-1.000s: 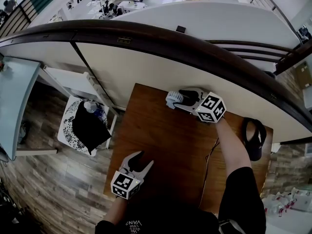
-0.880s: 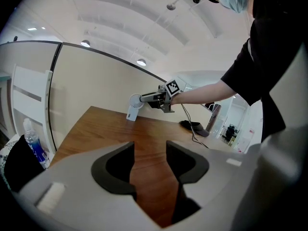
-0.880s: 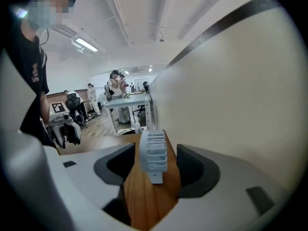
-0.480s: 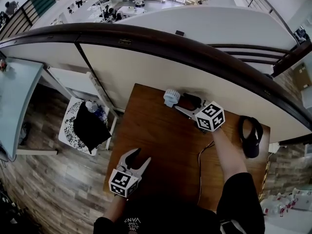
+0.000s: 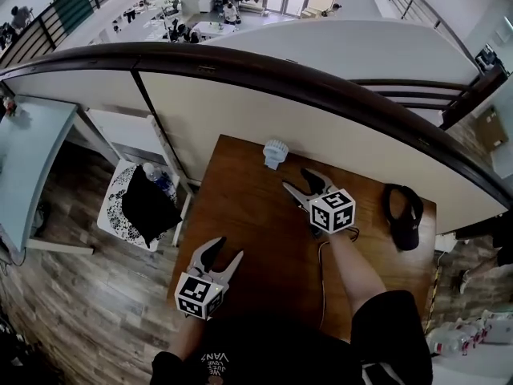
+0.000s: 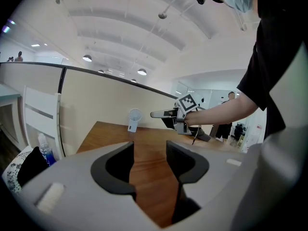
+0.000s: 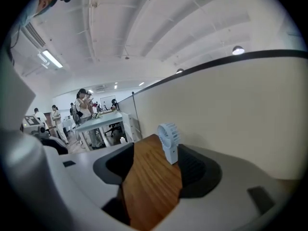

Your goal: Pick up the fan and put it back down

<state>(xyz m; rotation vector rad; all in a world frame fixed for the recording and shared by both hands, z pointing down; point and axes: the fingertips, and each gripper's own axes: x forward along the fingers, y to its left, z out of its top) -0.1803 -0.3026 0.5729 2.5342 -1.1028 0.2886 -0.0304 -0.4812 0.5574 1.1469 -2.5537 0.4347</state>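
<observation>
A small white fan [image 5: 275,152] stands upright on the wooden table [image 5: 248,231] near its far edge, free of both grippers. My right gripper [image 5: 300,181] sits a short way behind it, pointing at it; its jaws have just been opening and nothing is between them. In the right gripper view the fan [image 7: 168,141] shows beyond the open right gripper [image 7: 153,165]. My left gripper [image 5: 227,249] hovers open and empty over the table's near left part. The left gripper view shows the open left gripper [image 6: 150,159], the fan [image 6: 134,120] far ahead and the right gripper [image 6: 155,114] beside it.
A black headset [image 5: 401,215] lies at the table's right end, and a thin cable [image 5: 321,283] runs along the table under my right arm. A beige partition [image 5: 240,107] backs the table. A white chair [image 5: 143,205] with dark cloth and a bottle stands left of it.
The right gripper has let go of the fan and drawn back toward me. The fan now stands alone at the far edge. The left gripper has risen slightly.
</observation>
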